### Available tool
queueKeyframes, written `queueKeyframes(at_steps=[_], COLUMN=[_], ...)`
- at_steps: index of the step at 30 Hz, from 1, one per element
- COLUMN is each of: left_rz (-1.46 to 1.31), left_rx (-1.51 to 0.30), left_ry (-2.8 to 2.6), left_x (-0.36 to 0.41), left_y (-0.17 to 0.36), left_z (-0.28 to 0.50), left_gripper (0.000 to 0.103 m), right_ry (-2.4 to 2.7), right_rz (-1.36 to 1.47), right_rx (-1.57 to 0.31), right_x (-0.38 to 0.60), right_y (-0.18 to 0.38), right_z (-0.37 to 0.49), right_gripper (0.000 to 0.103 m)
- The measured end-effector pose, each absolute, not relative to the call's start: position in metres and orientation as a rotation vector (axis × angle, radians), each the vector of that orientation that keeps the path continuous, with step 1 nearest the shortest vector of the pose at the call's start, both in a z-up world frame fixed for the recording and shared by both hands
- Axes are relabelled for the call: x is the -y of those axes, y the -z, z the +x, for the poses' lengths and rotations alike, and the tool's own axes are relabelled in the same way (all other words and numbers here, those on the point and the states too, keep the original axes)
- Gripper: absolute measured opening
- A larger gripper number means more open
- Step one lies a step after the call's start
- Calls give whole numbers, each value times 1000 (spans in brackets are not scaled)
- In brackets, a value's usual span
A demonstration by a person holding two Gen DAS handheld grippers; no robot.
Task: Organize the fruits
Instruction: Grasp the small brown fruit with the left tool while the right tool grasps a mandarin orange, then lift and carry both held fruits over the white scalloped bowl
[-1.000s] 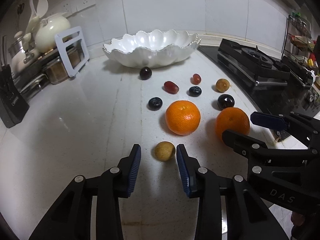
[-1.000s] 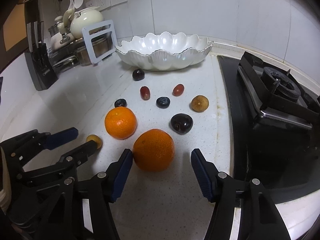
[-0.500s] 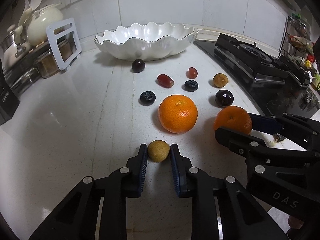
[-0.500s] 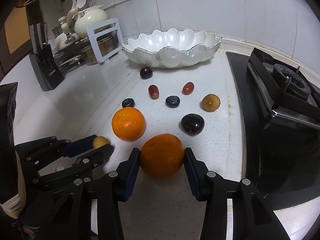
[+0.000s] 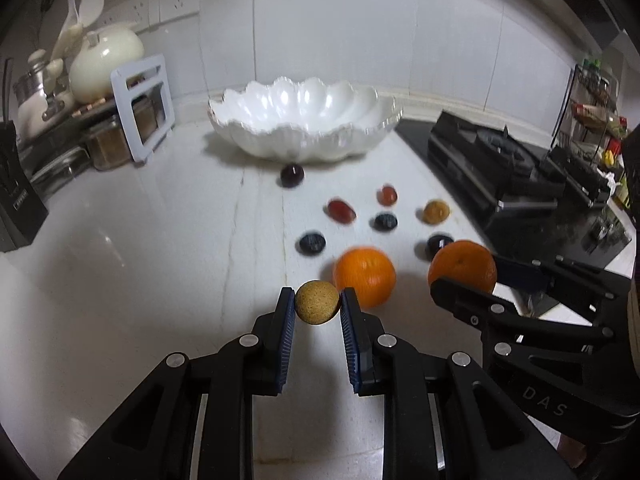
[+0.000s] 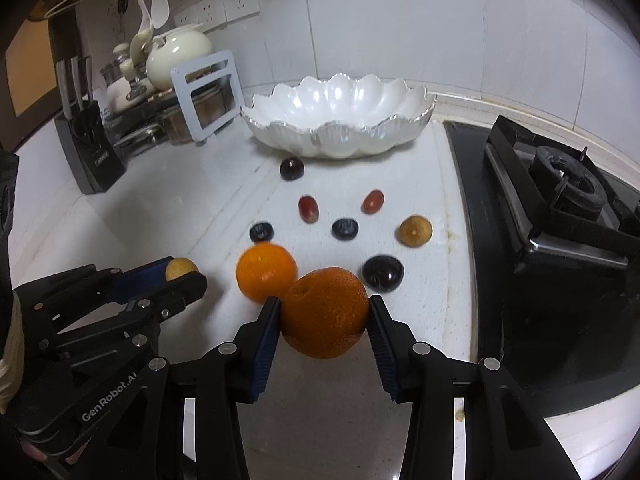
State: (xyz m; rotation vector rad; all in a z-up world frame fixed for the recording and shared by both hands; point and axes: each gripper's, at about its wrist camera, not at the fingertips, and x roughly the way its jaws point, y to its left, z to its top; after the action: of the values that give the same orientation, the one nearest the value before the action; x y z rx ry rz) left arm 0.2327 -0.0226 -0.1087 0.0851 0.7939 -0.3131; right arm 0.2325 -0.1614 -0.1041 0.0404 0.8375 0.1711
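My left gripper (image 5: 317, 306) is shut on a small tan longan (image 5: 317, 303) and holds it above the white counter. My right gripper (image 6: 324, 312) is shut on a large orange (image 6: 324, 312), also lifted; that orange shows at the right of the left wrist view (image 5: 463, 267). A second orange (image 6: 266, 271) stays on the counter. Beyond lie blueberries (image 6: 345, 227), red grapes (image 6: 309, 208), a dark plum (image 6: 383, 273), a dark cherry (image 6: 291, 169) and another longan (image 6: 415, 231). A white scalloped bowl (image 6: 340, 120) stands at the back, with nothing in it.
A black gas stove (image 6: 560, 216) fills the right side. At the back left stand a knife block (image 6: 90, 152), a rack with jars and a cream teapot (image 6: 178, 54). A wire spice rack (image 5: 596, 120) stands at the far right.
Both grippers closed on their fruits, the left on the longan and the right on the orange, and lifted them off the counter.
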Motion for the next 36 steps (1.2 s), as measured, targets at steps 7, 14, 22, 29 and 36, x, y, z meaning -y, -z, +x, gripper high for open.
queueKeyframes(at_steps=[7,14,22,29,36], left_rz=[64,52,59,56,65], left_rx=[-736,-671,-611,-568,-548], left_ry=[292,242,209,186,177], left_x=[21,27,35,38,44], left_y=[81,53,28,8,-6], left_z=[246,262,289,321,353], left_gripper=[24,23,23,23,23], right_ry=[-176,-218,-217,-207,-208], right_rz=[48,50,21,21,17], right_rx=[-785,-728,-657,-613,-581], right_x=[165,173,181,189,191], right_y=[80,55,28,8,-8], right_z=[244,270,305,339,370], right_gripper=[45,45,45,45,45])
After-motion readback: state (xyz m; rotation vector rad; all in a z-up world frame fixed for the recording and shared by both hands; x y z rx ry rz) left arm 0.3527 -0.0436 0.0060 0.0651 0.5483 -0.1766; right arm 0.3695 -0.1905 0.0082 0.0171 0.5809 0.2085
